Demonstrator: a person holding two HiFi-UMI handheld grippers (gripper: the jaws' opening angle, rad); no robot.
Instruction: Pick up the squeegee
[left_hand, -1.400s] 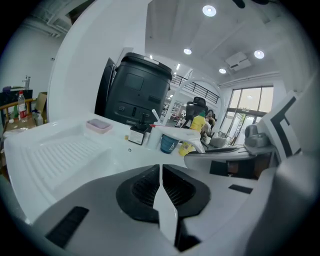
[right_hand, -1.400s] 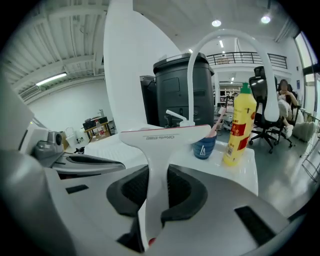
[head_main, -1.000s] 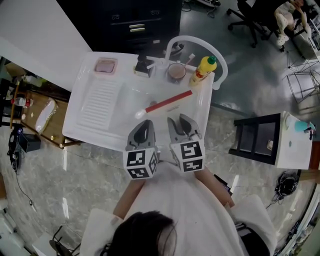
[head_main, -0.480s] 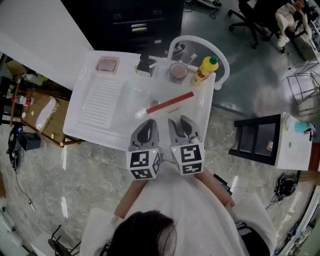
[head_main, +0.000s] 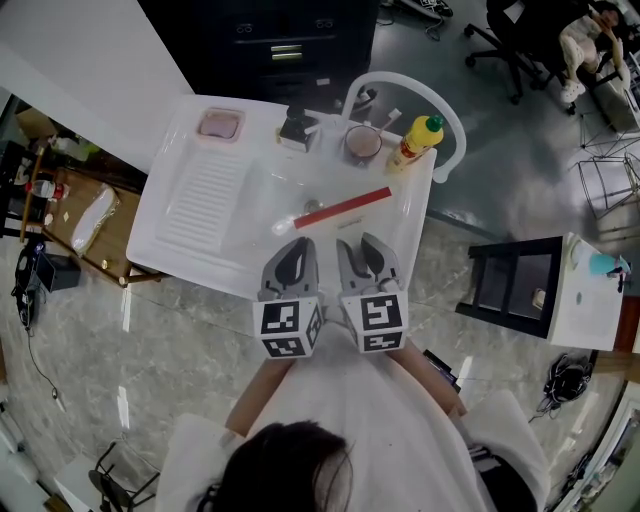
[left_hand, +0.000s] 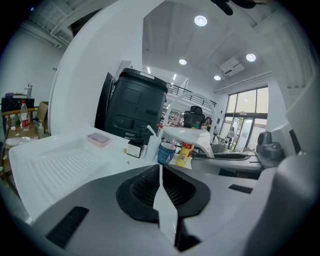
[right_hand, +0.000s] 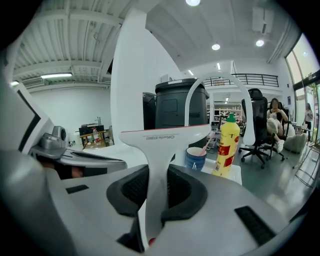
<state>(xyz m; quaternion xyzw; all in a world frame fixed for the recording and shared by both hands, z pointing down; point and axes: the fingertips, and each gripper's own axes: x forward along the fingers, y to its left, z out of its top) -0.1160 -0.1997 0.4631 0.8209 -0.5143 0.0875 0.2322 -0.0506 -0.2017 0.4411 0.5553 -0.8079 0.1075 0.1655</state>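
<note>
The squeegee (head_main: 345, 208) has a white handle and a long blade with a red edge. It hangs over the white sink unit (head_main: 195, 215), its blade slanting from lower left to upper right in the head view. My right gripper (head_main: 358, 243) is shut on the handle. In the right gripper view the handle (right_hand: 152, 175) rises between the pads to the level blade (right_hand: 167, 134). My left gripper (head_main: 298, 245) is close beside it on the left, shut with nothing in it. In its own view the left gripper (left_hand: 160, 167) has its jaws meeting at the tips.
At the back of the sink unit stand a yellow bottle (head_main: 415, 140), a blue cup (head_main: 362, 143), a black pump bottle (head_main: 295, 128) and a pink soap dish (head_main: 218, 125). A white arched tap (head_main: 445, 115) curves over them. A black stand (head_main: 510, 285) is on the right.
</note>
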